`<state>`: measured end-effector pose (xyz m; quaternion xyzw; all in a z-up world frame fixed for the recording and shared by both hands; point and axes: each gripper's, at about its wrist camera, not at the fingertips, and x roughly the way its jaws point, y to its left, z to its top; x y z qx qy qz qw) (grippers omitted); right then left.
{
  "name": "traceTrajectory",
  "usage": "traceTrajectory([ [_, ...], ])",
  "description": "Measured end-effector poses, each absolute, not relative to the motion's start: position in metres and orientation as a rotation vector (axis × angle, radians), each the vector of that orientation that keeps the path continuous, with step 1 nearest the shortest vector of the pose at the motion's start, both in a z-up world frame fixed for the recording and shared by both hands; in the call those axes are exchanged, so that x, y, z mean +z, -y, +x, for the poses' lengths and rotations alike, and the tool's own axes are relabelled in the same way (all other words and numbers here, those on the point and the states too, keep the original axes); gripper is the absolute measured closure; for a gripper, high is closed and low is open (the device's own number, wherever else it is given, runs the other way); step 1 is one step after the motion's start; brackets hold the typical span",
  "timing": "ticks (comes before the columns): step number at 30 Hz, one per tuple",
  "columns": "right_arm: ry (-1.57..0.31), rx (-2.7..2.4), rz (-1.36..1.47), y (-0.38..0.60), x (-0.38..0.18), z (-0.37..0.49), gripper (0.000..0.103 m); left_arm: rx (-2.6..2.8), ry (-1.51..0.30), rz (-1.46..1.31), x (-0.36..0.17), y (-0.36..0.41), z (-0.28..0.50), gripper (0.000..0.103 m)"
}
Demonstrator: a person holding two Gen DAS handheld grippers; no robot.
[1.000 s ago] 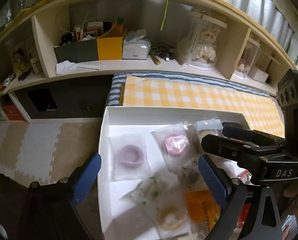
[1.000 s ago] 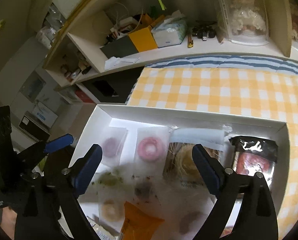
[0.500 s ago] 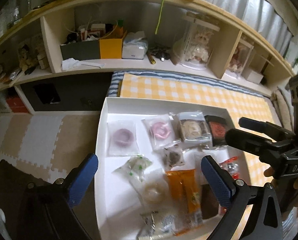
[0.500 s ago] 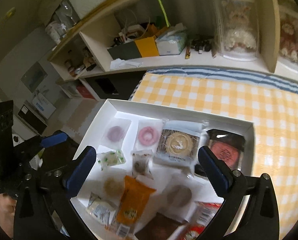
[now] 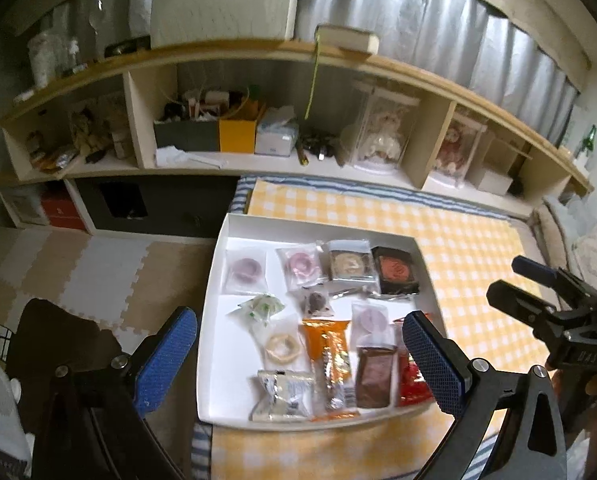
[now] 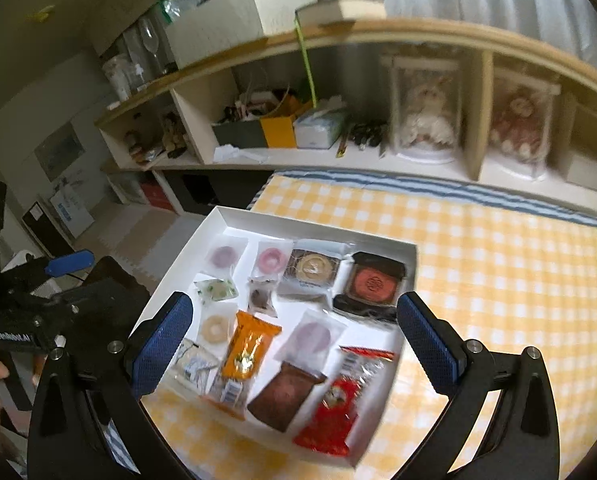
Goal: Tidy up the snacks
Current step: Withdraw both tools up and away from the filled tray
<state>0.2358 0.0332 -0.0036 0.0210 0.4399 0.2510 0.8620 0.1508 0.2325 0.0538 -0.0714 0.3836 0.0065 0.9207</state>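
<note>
1. The left gripper (image 5: 298, 356) is seen with its blue-padded jaws spread wide and nothing grasped; the white tray (image 5: 214, 280) lies below and between them, apart from both pads.
2. The right gripper (image 6: 294, 340) is likewise released. Its jaws have just been opening and stand fully apart, with nothing pressed between them.
3. The tray rests on a yellow checked cloth (image 6: 498, 264), and the snacks are laid inside it.
4. Beyond the right jaws, in the far row, four packets are lined up: a purple ring in clear wrap (image 6: 225, 257), a pink ring (image 6: 273, 259), a round biscuit in clear wrap (image 6: 313, 267), and a black packet with a red disc (image 6: 374, 284).
5. Between the right jaws lie an orange packet (image 6: 247, 350), a clear packet with a purple disc (image 6: 314, 338), and a small dark sweet (image 6: 261, 298).
6. Closest to the jaws, at the tray's near edge, a brown packet (image 6: 284, 394) and a red packet (image 6: 344, 396) are found side by side.
7. Near the left pad of the right gripper, a green-flecked packet (image 6: 215, 290), a pale ring (image 6: 215, 329) and a silver wrapper (image 6: 194, 362) are placed.
8. A wooden shelf (image 5: 258, 56) with cluttered compartments stands beyond the tray.
</note>
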Motion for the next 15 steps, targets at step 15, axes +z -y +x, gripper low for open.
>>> traceTrajectory([
  [15, -0.819, 0.458, 0.041, 0.014, 0.039, 0.142, 0.000, 0.085, -0.677, -0.076, 0.100, -0.181, 0.013, 0.000],
])
